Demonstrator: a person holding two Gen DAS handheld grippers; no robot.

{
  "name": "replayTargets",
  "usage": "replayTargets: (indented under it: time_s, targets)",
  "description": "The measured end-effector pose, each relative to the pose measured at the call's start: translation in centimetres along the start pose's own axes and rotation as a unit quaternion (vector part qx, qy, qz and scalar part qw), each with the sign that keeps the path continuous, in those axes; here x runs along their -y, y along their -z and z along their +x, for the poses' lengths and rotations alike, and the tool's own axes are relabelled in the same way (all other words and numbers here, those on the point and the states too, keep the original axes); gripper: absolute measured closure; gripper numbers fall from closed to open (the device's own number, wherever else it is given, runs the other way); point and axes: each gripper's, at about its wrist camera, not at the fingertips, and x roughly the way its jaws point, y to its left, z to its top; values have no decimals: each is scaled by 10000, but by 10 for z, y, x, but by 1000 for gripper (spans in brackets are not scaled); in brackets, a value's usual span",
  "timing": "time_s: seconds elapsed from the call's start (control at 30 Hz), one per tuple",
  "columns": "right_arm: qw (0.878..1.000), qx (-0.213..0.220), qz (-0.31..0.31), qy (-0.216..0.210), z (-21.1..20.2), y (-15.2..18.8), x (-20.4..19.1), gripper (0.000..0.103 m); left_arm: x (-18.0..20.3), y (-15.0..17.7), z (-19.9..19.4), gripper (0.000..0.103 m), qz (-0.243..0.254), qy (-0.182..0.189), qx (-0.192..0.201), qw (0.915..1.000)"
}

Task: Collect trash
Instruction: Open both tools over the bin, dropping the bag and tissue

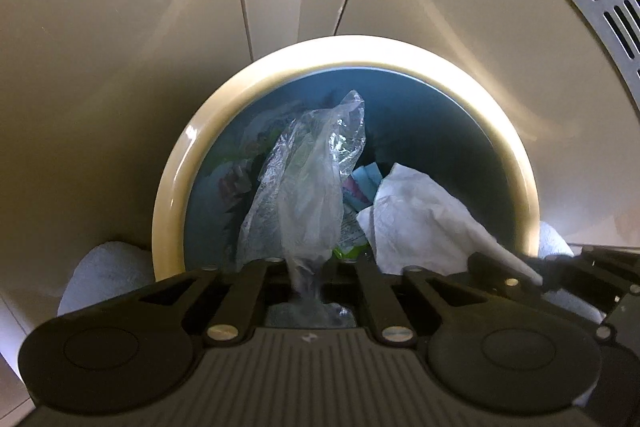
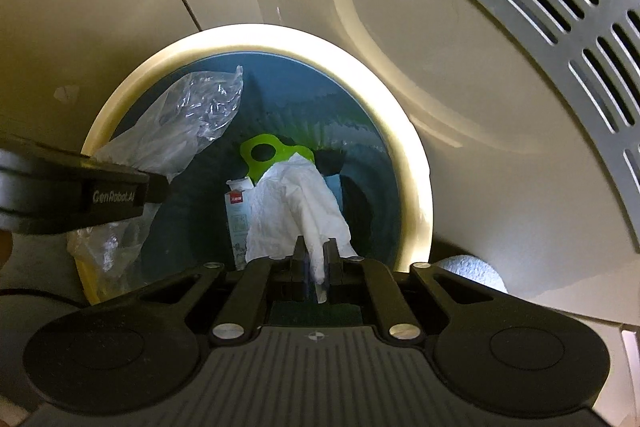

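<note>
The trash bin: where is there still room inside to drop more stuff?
Room remains along the blue inner wall at the far right side, beyond the white tissue. The left and middle are crowded: the clear plastic bag stands tall there, with cartons and green packaging beneath.

Pale beige floor tiles (image 1: 120, 27) all around, split by thin dark grout lines. A grey metal grille (image 2: 560, 27) with rows of dark slots curving across the upper right corner. White fluffy towelling (image 1: 104, 267) low at the left; a like white tuft (image 2: 472, 269) low at the right.
</note>
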Motion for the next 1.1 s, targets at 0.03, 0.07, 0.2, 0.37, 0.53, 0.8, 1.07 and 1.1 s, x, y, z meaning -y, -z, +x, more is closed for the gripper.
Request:
replayTargets:
  time_s: [0.03, 0.07, 0.2, 0.37, 0.53, 0.8, 1.07, 1.1]
  targets:
    - [10000, 9, 24, 37, -1, -1, 0, 72, 0, 0, -2, 60, 15, 37, 28, 10000]
    - [10000, 22, 46, 78, -4, -1, 1, 57, 0, 0, -6, 22, 37, 40, 75, 10000]
    - [9999, 97, 28, 42, -22, -1, 3, 42, 3, 5, -30, 0, 266, -136, 620, 9976]
    - [9996, 297, -13, 11, -52, 3, 5, 38, -2, 11, -58, 0, 195, 39, 717, 9972]
    - [9979, 628, 5, -155, -85, 14, -1, 34, -7, 26, -92, 0, 62, 173, 894, 9958]
    - [9955, 925, -98, -156, -119, 49, -12, 30, -9, 61, -130, 0, -37, 300, 1008, 9944]
    - [9894, 1424, -268, 30, -143, 71, -12, 27, -6, 83, -164, 0, 145, 125, 1372, 9904]
    - [9888, 1463, -288, 43, -146, 73, -12, 26, -3, 87, -168, 0, 241, 42, 1431, 9894]
